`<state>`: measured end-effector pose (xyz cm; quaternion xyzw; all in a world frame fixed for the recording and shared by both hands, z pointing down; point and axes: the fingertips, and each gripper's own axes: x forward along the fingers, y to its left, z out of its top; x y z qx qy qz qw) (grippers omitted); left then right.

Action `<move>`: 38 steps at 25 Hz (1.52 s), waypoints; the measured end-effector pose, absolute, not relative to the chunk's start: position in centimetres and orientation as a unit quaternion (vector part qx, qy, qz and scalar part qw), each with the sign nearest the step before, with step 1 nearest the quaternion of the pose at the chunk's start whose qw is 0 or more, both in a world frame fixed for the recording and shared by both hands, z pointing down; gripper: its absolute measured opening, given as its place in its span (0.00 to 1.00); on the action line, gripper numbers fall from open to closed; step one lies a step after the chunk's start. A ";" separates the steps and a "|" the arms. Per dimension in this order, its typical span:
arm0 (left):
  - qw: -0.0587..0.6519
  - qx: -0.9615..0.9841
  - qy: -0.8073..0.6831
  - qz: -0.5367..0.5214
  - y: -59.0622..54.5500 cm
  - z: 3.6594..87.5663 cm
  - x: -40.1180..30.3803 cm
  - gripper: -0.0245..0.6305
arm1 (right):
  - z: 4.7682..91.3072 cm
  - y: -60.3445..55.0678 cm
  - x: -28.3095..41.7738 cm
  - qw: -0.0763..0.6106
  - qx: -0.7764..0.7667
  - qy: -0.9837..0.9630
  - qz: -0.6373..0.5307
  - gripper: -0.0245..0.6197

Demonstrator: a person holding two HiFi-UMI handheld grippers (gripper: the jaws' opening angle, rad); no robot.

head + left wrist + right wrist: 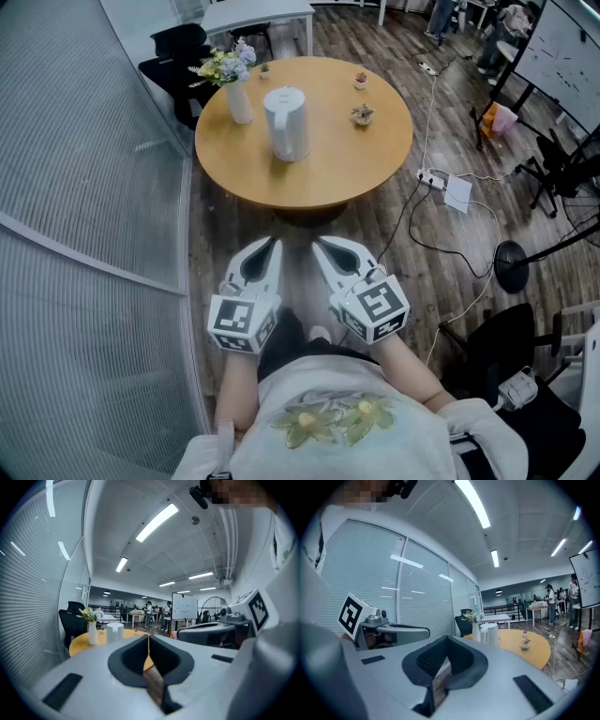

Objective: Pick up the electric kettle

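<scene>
A white electric kettle (pixel 287 123) stands upright near the middle of a round wooden table (pixel 319 173). It also shows far off in the left gripper view, kettle (pixel 115 633), and in the right gripper view, kettle (pixel 491 634). My left gripper (pixel 275 244) and right gripper (pixel 317 243) hang side by side close to my body, short of the table's near edge, both pointing at the table. Both are shut with nothing between their jaws. From its own camera the left gripper (pixel 148 636) shows its jaws meeting at the tip, as does the right gripper (pixel 447 638).
A white vase of flowers (pixel 233 82) stands left of the kettle. Two tiny potted plants (pixel 363 114) sit on the table's right side. A glass partition (pixel 84 187) runs along the left. Cables and a power strip (pixel 432 177) lie on the floor to the right, beside a black chair (pixel 511 347).
</scene>
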<state>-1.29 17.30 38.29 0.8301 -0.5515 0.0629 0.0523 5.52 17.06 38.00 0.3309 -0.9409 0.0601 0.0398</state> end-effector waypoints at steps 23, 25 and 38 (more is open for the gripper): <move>0.048 0.834 -0.543 0.080 14.3 38.8 -1.9 0.39 | 38.2 13.7 5.7 0.054 0.317 -0.944 0.069 0.37; 0.047 0.837 -0.538 0.091 13.6 39.1 -2.0 0.41 | 38.2 12.9 5.7 0.058 0.318 -0.944 0.064 0.37; 0.088 0.843 -0.520 0.106 7.6 41.2 -3.6 0.41 | 39.0 6.7 4.4 0.067 0.314 -0.945 0.069 0.37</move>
